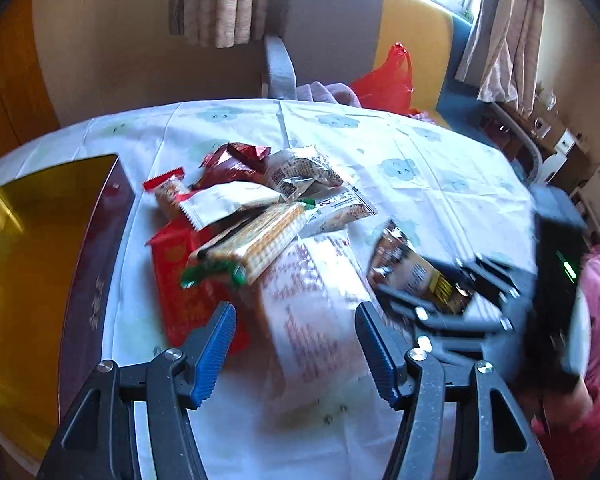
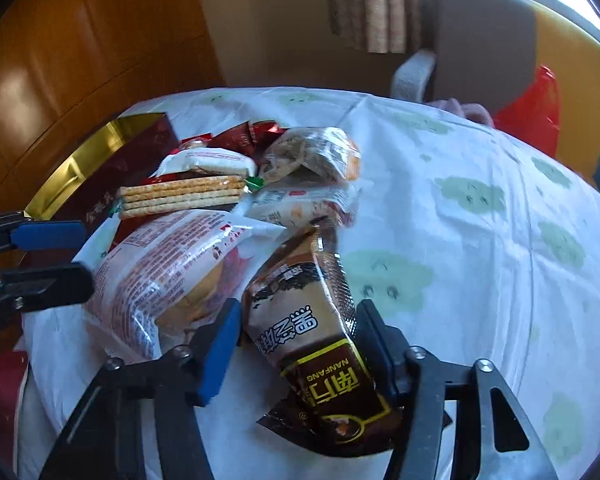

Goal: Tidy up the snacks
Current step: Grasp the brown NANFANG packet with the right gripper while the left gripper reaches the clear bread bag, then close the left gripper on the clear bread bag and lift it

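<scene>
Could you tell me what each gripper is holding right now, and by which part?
The right gripper clamps the brown Nanfang packet across its lower middle. The left gripper is open, holding nothing.

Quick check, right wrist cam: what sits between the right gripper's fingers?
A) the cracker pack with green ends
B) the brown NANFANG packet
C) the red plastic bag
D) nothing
B: in the right wrist view the brown NANFANG packet lies between the fingers of the right gripper, both pads against its sides; the cracker pack lies further back in the pile.
</scene>
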`<state>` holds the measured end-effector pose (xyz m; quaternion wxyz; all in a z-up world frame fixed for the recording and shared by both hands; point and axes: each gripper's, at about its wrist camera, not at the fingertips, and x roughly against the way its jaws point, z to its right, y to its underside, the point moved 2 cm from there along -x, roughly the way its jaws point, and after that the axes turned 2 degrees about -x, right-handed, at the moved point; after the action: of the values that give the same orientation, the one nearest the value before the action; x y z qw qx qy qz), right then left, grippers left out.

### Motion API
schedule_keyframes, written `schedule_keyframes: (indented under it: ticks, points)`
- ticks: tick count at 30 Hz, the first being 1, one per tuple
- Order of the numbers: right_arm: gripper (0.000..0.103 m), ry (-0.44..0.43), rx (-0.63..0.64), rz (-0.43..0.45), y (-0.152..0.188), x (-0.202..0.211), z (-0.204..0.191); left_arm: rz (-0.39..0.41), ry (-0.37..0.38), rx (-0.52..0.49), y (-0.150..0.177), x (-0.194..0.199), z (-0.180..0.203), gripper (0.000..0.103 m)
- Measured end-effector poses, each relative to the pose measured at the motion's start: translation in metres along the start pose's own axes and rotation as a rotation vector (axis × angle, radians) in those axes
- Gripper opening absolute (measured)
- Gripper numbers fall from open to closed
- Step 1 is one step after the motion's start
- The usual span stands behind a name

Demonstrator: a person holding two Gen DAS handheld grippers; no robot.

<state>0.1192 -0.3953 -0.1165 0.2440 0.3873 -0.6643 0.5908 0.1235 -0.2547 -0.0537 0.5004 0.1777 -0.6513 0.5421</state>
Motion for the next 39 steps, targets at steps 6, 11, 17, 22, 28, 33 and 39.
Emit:
schedule_keyframes:
  ticks: [6,11,17,22,28,33,39]
  points:
    - [0.053,0.103,-0.144,0.078,0.028,0.019,0.004,0.062,-0.074,-0.129,-0.006,-0.01,0.02,0.064]
    - [0.052,0.185,-0.207,0.139,0.039,0.026,0.006,0.105,-0.124,-0.192,-0.009,-0.015,0.028,0.065]
    - [0.053,0.176,-0.232,0.153,0.04,0.025,0.01,0.123,-0.142,-0.192,-0.009,-0.023,0.031,0.072]
    - [0.053,0.163,-0.241,0.159,0.042,0.027,0.011,0.11,-0.18,-0.255,-0.005,-0.036,0.041,0.078]
    - [0.053,0.157,-0.246,0.163,0.042,0.028,0.012,0.121,-0.235,-0.277,-0.002,-0.044,0.044,0.078]
    - [0.053,0.157,-0.245,0.164,0.042,0.028,0.011,0.142,-0.223,-0.274,0.003,-0.043,0.044,0.073]
    - [0.053,0.157,-0.245,0.165,0.042,0.028,0.012,0.169,-0.208,-0.274,0.007,-0.04,0.042,0.061]
